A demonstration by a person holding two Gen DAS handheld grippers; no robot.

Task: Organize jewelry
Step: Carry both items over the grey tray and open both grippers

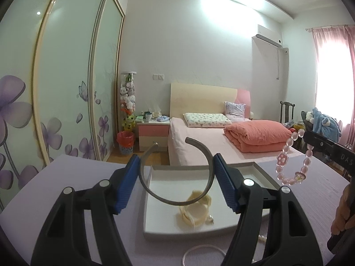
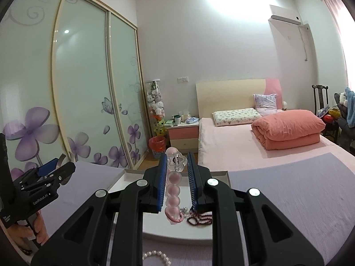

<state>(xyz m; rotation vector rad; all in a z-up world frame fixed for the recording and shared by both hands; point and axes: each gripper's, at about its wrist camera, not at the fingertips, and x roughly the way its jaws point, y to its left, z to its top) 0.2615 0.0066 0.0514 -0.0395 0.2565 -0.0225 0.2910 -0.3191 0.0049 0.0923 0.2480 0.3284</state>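
My left gripper (image 1: 177, 161) is shut on a silver open bangle (image 1: 168, 200), held upright above the white jewelry box (image 1: 155, 226). A cream bangle (image 1: 195, 212) lies in the box. My right gripper (image 2: 176, 166) is shut on a pink bead bracelet (image 2: 174, 190) that hangs between the fingers over the box (image 2: 124, 177); the bracelet also shows in the left wrist view (image 1: 292, 161) at the right. A dark red bead string (image 2: 199, 218) lies in the box. The left gripper (image 2: 53, 168) shows at the far left of the right wrist view.
The box stands on a lilac cloth (image 1: 77, 177). A clear ring (image 1: 199, 252) and pearl strands (image 2: 157, 256) lie on the cloth in front of the box. A bed (image 1: 221, 137) with a folded orange quilt is behind; sliding wardrobe doors (image 1: 66, 88) are to the left.
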